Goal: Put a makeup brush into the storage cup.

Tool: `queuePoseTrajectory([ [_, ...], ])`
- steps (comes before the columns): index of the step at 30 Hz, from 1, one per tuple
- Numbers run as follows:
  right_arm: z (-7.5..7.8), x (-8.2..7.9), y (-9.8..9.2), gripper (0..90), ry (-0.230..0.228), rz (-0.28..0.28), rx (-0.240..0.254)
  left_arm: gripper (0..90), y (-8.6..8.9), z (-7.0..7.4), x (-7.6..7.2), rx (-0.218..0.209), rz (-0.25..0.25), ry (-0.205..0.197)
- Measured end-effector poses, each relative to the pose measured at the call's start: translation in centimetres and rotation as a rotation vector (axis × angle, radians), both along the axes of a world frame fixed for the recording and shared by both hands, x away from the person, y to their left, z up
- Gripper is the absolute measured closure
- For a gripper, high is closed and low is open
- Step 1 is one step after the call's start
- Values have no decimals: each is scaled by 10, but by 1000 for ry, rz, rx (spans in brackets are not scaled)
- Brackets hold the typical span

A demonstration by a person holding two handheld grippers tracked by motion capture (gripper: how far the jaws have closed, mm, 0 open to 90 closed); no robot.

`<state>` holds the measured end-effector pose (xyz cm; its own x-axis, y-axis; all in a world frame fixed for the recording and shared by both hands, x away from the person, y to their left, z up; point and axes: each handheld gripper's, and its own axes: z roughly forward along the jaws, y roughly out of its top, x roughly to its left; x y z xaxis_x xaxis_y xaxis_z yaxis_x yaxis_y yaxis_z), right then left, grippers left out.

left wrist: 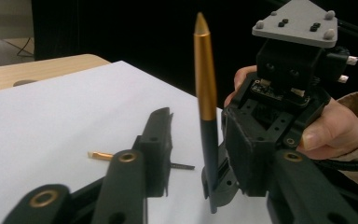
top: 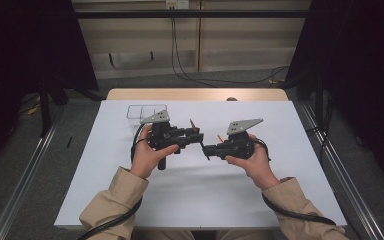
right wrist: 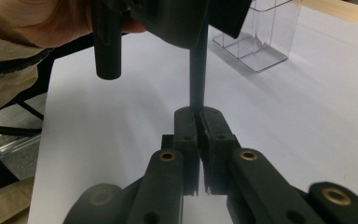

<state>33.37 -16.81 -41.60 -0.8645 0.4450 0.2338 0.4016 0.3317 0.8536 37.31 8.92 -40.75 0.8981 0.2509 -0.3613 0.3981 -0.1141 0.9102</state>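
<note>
1. Plainly, the right gripper (right wrist: 198,116) has its jaws pressed together on the black lower end of a pen (left wrist: 206,116); in the right gripper view the two pads meet around the dark shaft, which rises straight up from between them.
2. Seen from the left gripper view, the pen stands nearly upright, black below and gold above, ending in a pointed gold tip; its black end sits in the jaws of the right gripper just ahead.
3. The left gripper (left wrist: 186,154) has its jaws apart with the pen between them; one jaw stands clear on the left of the shaft, and whether the other pad touches the shaft I cannot tell.
4. In the high view the left gripper (top: 192,135) and right gripper (top: 209,149) meet nose to nose above the middle of the table (top: 130,200), each held in a hand; beige sleeves come in from the bottom edge, and a cable trails from each gripper.
5. A second small pen-like piece (left wrist: 103,156) with a gold part lies flat on the white surface, beyond the left gripper's left jaw and apart from it.
6. A clear plastic container (right wrist: 261,32) stands on the table behind the left gripper, towards the far left; its compartments look see-through.
7. Beyond the white sheet a strip of bare wooden tabletop (top: 195,94) shows at the far edge.
</note>
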Motion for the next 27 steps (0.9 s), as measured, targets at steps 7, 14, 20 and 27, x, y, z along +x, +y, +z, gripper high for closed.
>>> queuePoseTrajectory([
  [7,2,1,2,861,-6,-12,-3,736,0,-2,1,-10,16,22],
  [14,-1,1,3,861,6,-22,11,813,0,-4,0,-27,15,61],
  [20,-3,1,4,859,14,-38,19,829,0,-6,0,-49,28,70],
  [27,-4,2,7,856,26,-54,45,833,-1,-6,-2,-60,48,41],
])
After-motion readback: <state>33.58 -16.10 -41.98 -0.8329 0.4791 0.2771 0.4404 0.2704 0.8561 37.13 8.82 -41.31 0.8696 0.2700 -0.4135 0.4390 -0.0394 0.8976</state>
